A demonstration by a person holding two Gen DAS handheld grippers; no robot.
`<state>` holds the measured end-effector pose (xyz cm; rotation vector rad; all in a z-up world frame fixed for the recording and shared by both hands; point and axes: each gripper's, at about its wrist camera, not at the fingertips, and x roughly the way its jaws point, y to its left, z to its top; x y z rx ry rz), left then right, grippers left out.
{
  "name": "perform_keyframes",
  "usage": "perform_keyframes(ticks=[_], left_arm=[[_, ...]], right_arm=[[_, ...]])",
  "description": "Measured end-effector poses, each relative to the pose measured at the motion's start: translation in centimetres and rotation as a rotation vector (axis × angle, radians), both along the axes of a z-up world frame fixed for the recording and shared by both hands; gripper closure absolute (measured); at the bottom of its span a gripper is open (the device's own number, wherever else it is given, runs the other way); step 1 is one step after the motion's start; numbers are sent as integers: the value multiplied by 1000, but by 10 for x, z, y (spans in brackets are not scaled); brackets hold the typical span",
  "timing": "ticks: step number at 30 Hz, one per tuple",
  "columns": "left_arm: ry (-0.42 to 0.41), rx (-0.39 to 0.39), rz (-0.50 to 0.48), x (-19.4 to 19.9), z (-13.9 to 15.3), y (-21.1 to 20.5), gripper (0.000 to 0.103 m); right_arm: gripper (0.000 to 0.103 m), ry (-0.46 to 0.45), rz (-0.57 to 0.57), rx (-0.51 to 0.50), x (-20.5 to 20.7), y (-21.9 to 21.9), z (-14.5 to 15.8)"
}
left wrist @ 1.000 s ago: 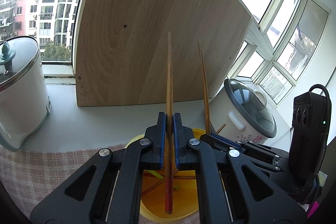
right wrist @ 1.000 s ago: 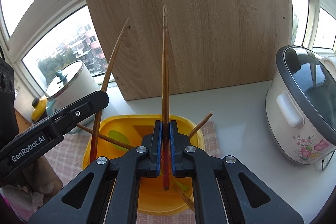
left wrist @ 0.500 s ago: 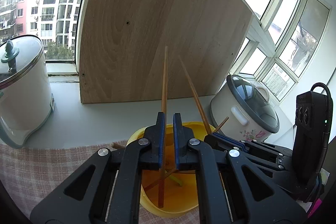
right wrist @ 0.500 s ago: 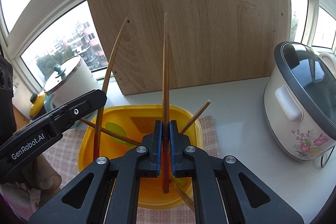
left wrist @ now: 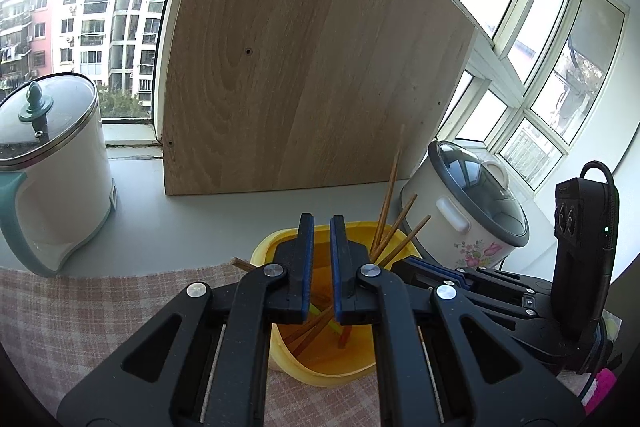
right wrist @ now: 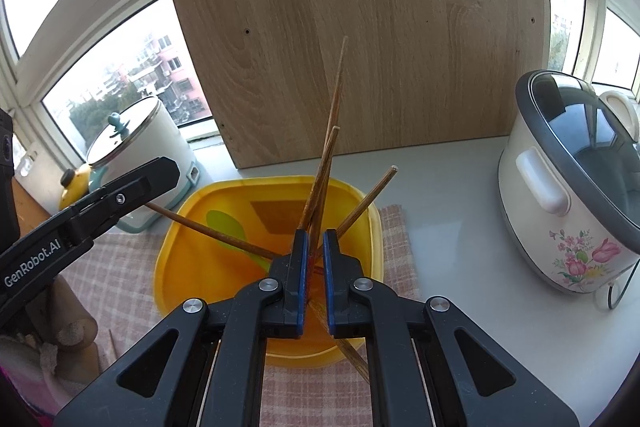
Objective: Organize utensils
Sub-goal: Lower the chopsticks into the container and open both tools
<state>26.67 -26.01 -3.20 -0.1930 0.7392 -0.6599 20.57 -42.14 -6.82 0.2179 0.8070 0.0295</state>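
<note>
A yellow plastic bin (left wrist: 262, 247) (right wrist: 240, 183) sits on a checked cloth (left wrist: 100, 307). Several wooden chopsticks (left wrist: 390, 183) (right wrist: 334, 115) lean out of it toward the rice cooker. One more chopstick (right wrist: 192, 223) lies across its left rim. A green spoon (right wrist: 226, 227) lies on the bin floor. My left gripper (left wrist: 320, 217) (right wrist: 170, 169) hangs over the bin's left side, its jaws a narrow slit apart with nothing between them. My right gripper (right wrist: 315, 231) (left wrist: 400, 262) hangs over the near right side, also drawn together. Only a red chopstick end in the bin shows through its slit.
A wooden board (left wrist: 300, 67) (right wrist: 360, 27) leans against the window behind the bin. A flowered rice cooker (left wrist: 472, 211) (right wrist: 572, 195) stands on the right, a white lidded pot (left wrist: 52, 167) (right wrist: 148, 139) on the left. A wooden roller (right wrist: 68, 319) stands at the near left.
The chopstick that stood upright in each gripper's jaws has left them. Both now lean in the yellow bin with the others. The jaws look no wider than before.
</note>
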Motion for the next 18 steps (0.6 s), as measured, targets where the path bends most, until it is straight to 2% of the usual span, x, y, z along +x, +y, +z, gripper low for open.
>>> perform_keyframes(ticks=[11, 13, 15, 18], left_arm=[[-19, 21, 6, -21, 8, 18, 98], [-19, 28, 6, -26, 10, 24, 93], [-27, 37, 12, -30, 13, 31, 81], [-34, 44, 24, -38, 17, 45, 78]], right_arm=[[97, -12, 11, 7, -13, 7, 11], [97, -17, 13, 1, -19, 9, 14], [97, -24, 14, -4, -25, 10, 18], [97, -34, 13, -1, -34, 12, 24]])
